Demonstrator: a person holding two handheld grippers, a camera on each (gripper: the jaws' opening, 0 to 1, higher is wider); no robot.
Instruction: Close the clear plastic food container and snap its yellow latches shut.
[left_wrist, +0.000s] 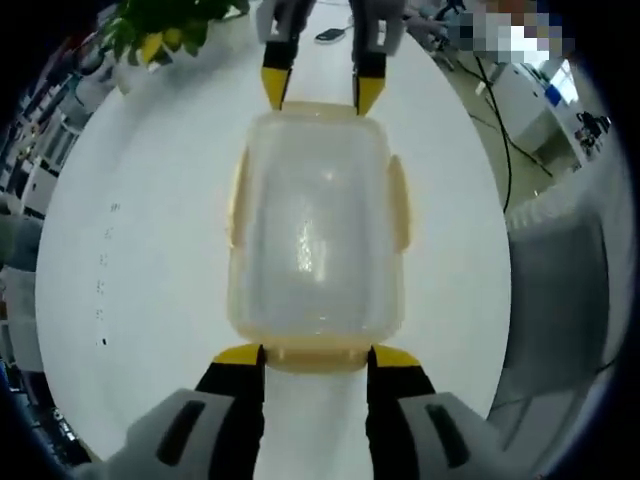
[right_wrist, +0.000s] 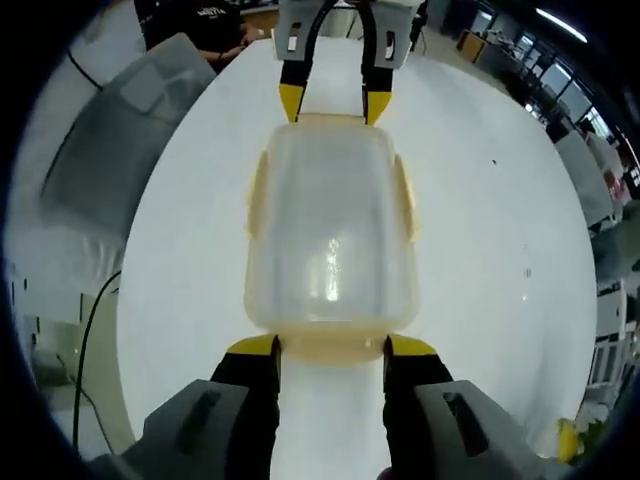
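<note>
The clear plastic container (left_wrist: 315, 230) lies on the white table with its lid resting on top. Pale yellow latches (left_wrist: 400, 200) run along its long sides, and another sits at each short end. My left gripper (left_wrist: 317, 355) is open, its yellow-tipped jaws straddling the near end latch (left_wrist: 315, 362) and touching the container's rim. My right gripper (left_wrist: 320, 92) is open at the far end in the same way. In the right gripper view the container (right_wrist: 330, 230) shows from the other end, with the right gripper (right_wrist: 332, 347) near and the left gripper (right_wrist: 333, 103) far.
The round white table (left_wrist: 150, 250) has bare room on both long sides of the container. A potted plant (left_wrist: 160, 30) and a phone (left_wrist: 330, 35) sit near its edge. A grey chair (right_wrist: 120, 130) stands beside the table, with a person in dark clothes (right_wrist: 200, 20) beyond.
</note>
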